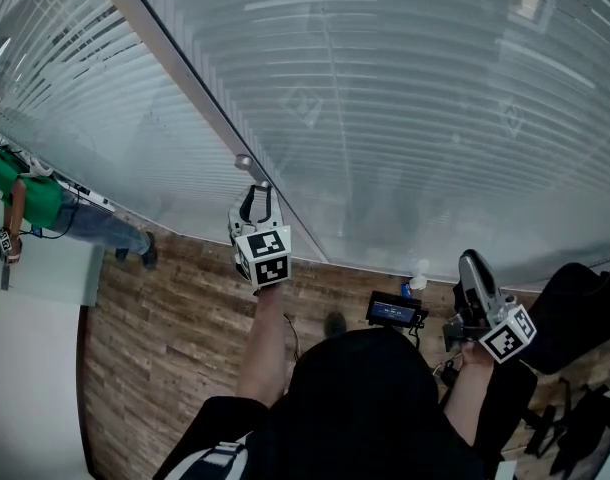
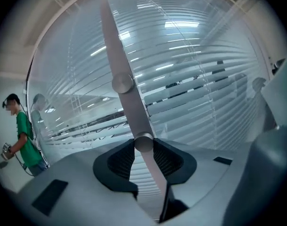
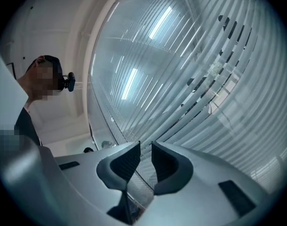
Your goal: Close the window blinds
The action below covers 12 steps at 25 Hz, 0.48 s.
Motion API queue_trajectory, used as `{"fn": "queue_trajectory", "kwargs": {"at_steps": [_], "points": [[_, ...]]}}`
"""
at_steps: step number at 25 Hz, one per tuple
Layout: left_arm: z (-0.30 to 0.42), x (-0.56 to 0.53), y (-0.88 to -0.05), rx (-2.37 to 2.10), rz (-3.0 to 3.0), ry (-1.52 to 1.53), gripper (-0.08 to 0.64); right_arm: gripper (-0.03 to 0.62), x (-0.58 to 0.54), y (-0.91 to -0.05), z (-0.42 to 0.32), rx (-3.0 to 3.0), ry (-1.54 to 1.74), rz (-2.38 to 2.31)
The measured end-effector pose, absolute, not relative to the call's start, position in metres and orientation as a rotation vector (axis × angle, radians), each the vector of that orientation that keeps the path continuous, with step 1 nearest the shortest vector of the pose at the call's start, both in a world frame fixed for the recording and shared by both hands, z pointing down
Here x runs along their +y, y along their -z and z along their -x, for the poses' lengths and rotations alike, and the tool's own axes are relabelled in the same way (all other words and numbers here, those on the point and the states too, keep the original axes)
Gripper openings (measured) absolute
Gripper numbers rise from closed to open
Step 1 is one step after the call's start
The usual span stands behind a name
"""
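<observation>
Slatted blinds (image 1: 415, 118) hang behind the glass, with dark gaps between some slats (image 2: 200, 98). A grey metal post (image 1: 175, 58) runs slantwise across the glass and carries two round knobs. The upper knob (image 1: 243, 162) is free. My left gripper (image 1: 257, 192) reaches up to the post and is shut on the lower knob (image 2: 143, 143), whose round face shows between the black pads (image 2: 121, 160). My right gripper (image 1: 469, 262) hangs low at the right, away from the glass. Its jaws (image 3: 146, 149) stand a little apart with nothing between them, facing the blinds (image 3: 204, 79).
A person in a green shirt (image 1: 30, 200) stands at the far left beside a white tabletop (image 1: 35, 308). A small device with a lit screen (image 1: 395, 311) sits on the wooden floor (image 1: 175, 328) below the glass. Dark bags or a seat (image 1: 575, 308) fill the right.
</observation>
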<state>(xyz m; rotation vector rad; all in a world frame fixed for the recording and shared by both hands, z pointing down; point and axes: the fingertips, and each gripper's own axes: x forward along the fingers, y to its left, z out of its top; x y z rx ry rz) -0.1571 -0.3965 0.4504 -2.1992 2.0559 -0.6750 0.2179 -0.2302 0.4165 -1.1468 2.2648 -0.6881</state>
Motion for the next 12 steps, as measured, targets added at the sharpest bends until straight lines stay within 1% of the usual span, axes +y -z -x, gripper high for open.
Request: {"fn": "queue_trajectory", "kwargs": {"at_steps": [2, 3, 4, 6, 9, 12], "points": [[0.156, -0.396, -0.453, 2.060, 2.219, 0.658, 0.137, 0.072, -0.230, -0.417, -0.218, 2.265, 0.688, 1.147], [0.155, -0.396, -0.454, 2.079, 2.277, 0.604, 0.137, 0.072, -0.230, -0.417, -0.218, 2.266, 0.687, 1.147], [0.152, -0.394, -0.455, 2.107, 2.364, 0.511, 0.157, 0.072, -0.230, -0.417, -0.218, 2.266, 0.686, 1.147], [0.150, -0.392, -0.456, 2.178, 2.571, 0.233, 0.188, 0.072, -0.230, -0.417, -0.219, 2.265, 0.686, 1.148], [0.155, -0.392, -0.460, 2.264, 2.792, -0.210, 0.192, 0.072, -0.230, -0.418, -0.219, 2.262, 0.689, 1.148], [0.164, -0.393, -0.459, 2.310, 2.815, -0.441, 0.190, 0.072, -0.229, -0.418, -0.220, 2.260, 0.688, 1.152]]}}
